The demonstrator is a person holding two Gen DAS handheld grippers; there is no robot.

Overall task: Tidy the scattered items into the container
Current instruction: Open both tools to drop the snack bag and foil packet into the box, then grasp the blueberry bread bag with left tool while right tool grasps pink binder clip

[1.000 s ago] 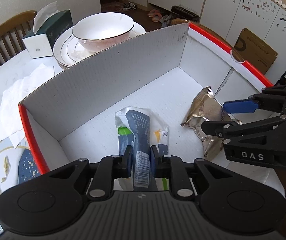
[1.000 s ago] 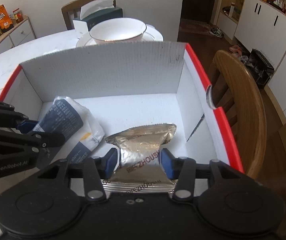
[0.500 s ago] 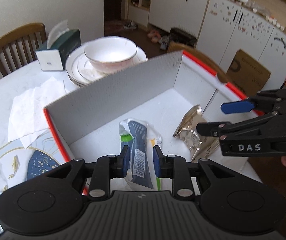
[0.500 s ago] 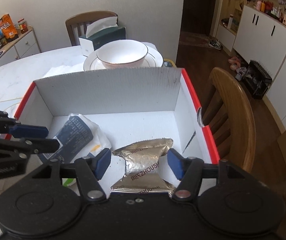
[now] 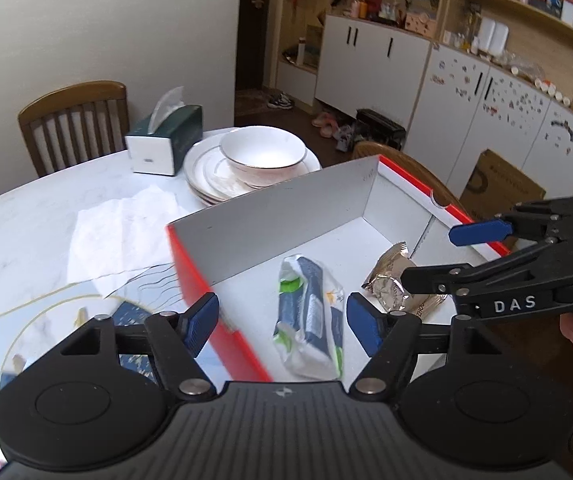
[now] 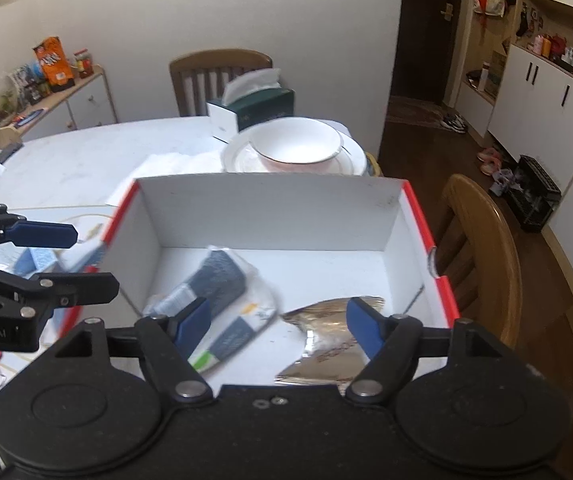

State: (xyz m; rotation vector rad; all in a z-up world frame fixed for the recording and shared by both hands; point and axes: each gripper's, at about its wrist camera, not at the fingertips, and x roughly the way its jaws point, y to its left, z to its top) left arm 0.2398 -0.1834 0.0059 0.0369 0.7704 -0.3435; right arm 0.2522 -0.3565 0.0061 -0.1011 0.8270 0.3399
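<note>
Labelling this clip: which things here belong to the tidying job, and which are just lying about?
Job:
box
blue-and-white packet
silver foil packet
left gripper
right gripper

Lying about:
bowl
plates
tissue box
paper napkin

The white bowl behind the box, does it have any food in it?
No, the white bowl sits on its plates with nothing in it.

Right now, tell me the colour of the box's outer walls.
Red, on the box; clearest in the left wrist view.
</note>
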